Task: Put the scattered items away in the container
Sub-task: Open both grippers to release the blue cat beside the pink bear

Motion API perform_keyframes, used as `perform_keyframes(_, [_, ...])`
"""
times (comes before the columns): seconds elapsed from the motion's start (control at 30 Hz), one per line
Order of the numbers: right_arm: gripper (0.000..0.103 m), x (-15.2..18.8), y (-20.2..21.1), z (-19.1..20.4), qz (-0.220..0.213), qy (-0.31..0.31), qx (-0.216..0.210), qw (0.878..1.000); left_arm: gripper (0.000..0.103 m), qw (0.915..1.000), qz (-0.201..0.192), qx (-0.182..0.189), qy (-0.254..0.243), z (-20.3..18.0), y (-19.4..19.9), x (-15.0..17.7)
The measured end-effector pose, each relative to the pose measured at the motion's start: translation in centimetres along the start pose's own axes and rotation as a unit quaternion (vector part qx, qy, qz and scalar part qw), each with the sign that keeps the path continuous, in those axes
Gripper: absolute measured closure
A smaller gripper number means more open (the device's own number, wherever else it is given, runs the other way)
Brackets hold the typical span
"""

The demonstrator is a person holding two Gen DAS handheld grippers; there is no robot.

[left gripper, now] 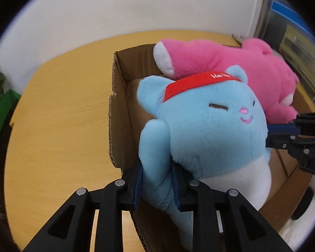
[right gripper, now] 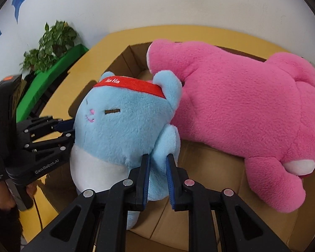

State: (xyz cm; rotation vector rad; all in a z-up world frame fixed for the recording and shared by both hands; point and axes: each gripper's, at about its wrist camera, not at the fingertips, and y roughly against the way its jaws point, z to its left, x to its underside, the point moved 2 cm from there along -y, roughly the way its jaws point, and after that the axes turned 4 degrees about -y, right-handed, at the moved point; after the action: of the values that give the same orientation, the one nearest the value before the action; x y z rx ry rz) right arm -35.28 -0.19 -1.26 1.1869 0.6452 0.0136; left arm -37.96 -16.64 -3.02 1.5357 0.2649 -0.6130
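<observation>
Green board [right gripper: 50,79] and potted plant [right gripper: 52,42] at far left, beside the yellow tabletop [left gripper: 63,109]. Left tongs [left gripper: 157,187] clenched on one arm of the blue plush cat [left gripper: 203,130], blue pads pressed into the fabric. Cat, with red headband [left gripper: 199,82], held upright over the open cardboard box [left gripper: 124,96], its lower body inside the box walls. Right tongs [right gripper: 157,176] clenched on the cat's other arm. Pink plush bear [right gripper: 252,109] lies across the box at right, touching the cat's head.
</observation>
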Motion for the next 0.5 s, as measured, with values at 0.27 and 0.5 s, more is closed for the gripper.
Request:
perform_keyframes(0.27, [0.031,1.6,4.1,-2.0,-0.030,-0.008,-0.038,0.999,0.073,0.9969,-0.073,0.002,0.031,1.8,5.2,1.8])
perform_keyframes(0.5, [0.013,7.1,11.5,-9.4,-0.037,0.018,0.005,0.999,0.067,0.9930,-0.092,0.071,-0.015,-2.1,8.6,5.1])
